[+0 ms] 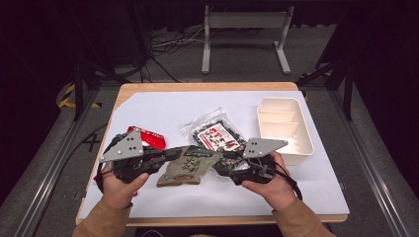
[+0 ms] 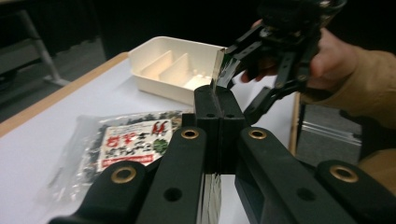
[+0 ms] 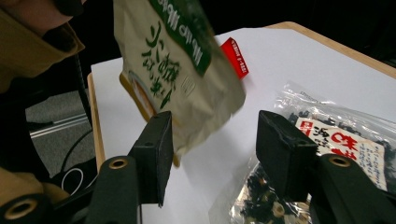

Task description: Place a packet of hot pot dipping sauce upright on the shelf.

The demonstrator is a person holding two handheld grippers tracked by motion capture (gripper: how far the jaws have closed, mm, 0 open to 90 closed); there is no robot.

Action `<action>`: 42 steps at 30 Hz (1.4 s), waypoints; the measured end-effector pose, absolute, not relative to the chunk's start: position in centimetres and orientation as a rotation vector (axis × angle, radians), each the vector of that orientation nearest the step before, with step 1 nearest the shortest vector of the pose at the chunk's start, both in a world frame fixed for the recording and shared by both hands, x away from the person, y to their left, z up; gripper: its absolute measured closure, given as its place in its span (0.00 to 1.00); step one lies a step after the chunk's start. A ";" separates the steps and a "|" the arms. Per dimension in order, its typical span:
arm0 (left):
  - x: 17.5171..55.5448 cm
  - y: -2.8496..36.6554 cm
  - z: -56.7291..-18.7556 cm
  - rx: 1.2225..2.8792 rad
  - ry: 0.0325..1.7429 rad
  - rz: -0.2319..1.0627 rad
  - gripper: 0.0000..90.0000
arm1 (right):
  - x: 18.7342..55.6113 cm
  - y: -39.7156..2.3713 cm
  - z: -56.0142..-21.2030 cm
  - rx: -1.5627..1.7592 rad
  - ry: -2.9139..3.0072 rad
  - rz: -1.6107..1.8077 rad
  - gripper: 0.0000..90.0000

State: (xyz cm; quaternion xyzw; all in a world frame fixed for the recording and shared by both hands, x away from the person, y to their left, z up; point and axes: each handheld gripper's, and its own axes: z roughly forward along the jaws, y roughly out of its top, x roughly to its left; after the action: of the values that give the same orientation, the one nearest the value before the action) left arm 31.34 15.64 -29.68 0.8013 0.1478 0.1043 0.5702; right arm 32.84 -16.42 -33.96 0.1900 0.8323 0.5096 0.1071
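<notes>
left gripper (image 1: 174, 154): clamped on pouch (image 1: 190, 165) edge
right gripper (image 3: 212, 140): jaws apart, pouch corner between, untouched
tray (image 1: 301, 148): 2 o'clock, table edge
free room: 11 o'clock

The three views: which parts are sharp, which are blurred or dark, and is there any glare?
High view: the white table is evenly lit, the room around it dark. Left gripper view: the left gripper is near and soft, the white tray clearer, and the pouch edge glints. Right gripper view: the beige pouch is motion-blurred and the clear bag shows glare.
</notes>
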 end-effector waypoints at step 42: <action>31.9 16.1 -31.1 1.865 0.438 0.309 0.62 | 35.8 -19.3 -30.3 0.392 2.573 1.422 1.00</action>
State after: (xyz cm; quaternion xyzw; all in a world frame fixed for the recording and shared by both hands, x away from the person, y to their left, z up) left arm 31.87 16.12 -31.07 0.7930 0.1861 0.1316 0.5650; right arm 35.80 -19.33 -30.25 0.1317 0.8642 0.4777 0.0874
